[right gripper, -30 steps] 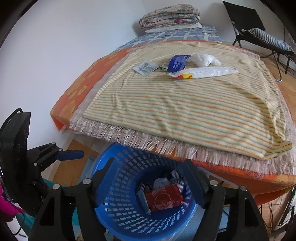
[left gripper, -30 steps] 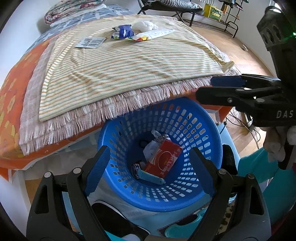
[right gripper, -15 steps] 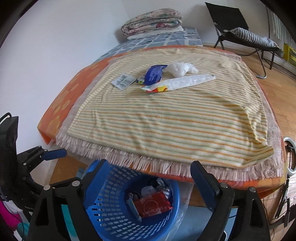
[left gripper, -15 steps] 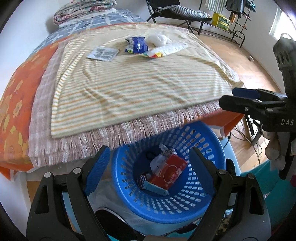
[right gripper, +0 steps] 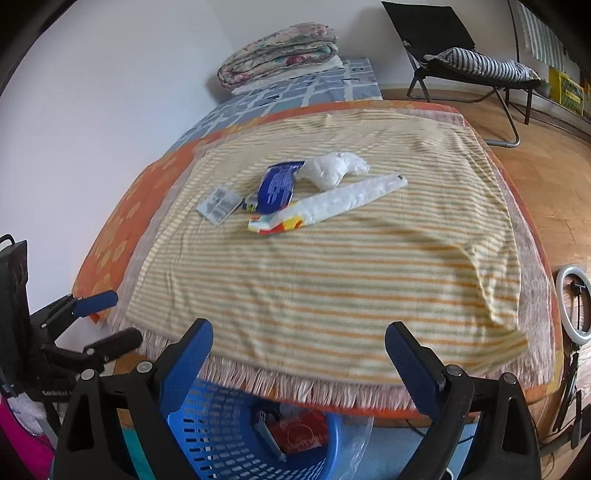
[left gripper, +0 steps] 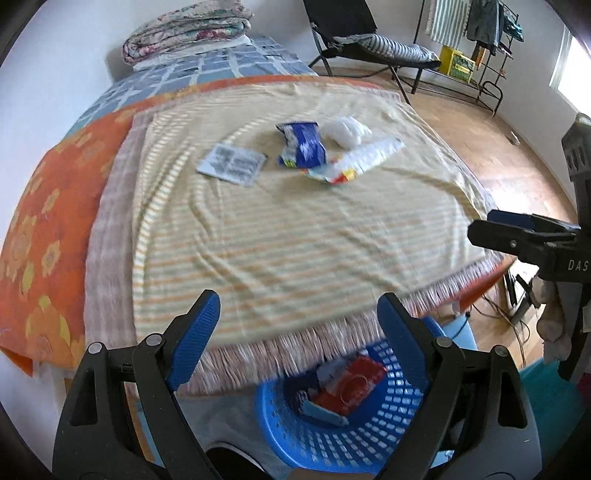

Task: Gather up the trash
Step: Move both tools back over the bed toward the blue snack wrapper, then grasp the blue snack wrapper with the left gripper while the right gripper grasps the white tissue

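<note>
Trash lies far back on the striped blanket (left gripper: 295, 229): a grey flat packet (left gripper: 232, 163), a blue wrapper (left gripper: 303, 144), a crumpled white bag (left gripper: 345, 130) and a long white wrapper with a red-yellow end (left gripper: 354, 162). They show again in the right wrist view: packet (right gripper: 218, 205), blue wrapper (right gripper: 276, 184), white bag (right gripper: 332, 170), long wrapper (right gripper: 332, 203). A blue basket (left gripper: 399, 417) (right gripper: 221, 435) with a red packet inside stands on the floor at the bed's near edge. My left gripper (left gripper: 299, 332) and right gripper (right gripper: 299, 354) are open, empty, above the fringe.
A folded quilt (left gripper: 184, 29) lies at the bed's far end. A black folding chair (right gripper: 461, 62) and a rack (left gripper: 480, 55) stand on the wood floor to the right. A ring light (right gripper: 576, 306) stands by the bed's right corner.
Both grippers rose and tilted up from over the basket toward the bed. The basket slid to the bottom of both views; the trash on the blanket looks nearer.
</note>
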Available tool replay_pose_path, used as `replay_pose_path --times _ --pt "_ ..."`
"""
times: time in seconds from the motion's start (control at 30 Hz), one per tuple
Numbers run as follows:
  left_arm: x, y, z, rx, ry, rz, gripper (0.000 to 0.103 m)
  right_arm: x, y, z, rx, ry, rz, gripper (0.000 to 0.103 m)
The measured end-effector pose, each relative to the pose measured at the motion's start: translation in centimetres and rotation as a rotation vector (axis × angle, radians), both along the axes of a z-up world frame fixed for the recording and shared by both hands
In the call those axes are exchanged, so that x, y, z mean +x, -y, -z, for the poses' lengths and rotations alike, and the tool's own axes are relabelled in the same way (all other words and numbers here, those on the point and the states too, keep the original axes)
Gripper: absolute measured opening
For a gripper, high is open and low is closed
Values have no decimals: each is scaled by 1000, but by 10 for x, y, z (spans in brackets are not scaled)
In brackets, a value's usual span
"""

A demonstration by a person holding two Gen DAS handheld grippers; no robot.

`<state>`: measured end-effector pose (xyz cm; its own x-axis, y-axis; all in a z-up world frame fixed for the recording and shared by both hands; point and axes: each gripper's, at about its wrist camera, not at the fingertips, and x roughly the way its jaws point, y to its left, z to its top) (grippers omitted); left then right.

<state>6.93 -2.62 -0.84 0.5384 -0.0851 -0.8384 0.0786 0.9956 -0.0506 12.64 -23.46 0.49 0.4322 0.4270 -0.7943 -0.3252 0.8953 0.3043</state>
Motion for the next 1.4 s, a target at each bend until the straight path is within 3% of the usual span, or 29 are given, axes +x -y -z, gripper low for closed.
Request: replay_pose_path --times 0.3,0.63,1.0,1.23,1.4 --pt "47 -26 -2 7 5 -68 89 51 14 -2 44 -24 64 96" --pt "98 -45 2 -46 0 -125 89 107 4 -4 68 -11 42 92" --pt "154 -23 14 -85 -14 -129 89 166 -5 4 127 -49 94 92" --pt "187 -6 31 -87 -27 -125 89 202 -5 27 194 -135 149 90" --pt "203 7 42 -64 -31 -101 89 218 -6 44 239 -189 166 80"
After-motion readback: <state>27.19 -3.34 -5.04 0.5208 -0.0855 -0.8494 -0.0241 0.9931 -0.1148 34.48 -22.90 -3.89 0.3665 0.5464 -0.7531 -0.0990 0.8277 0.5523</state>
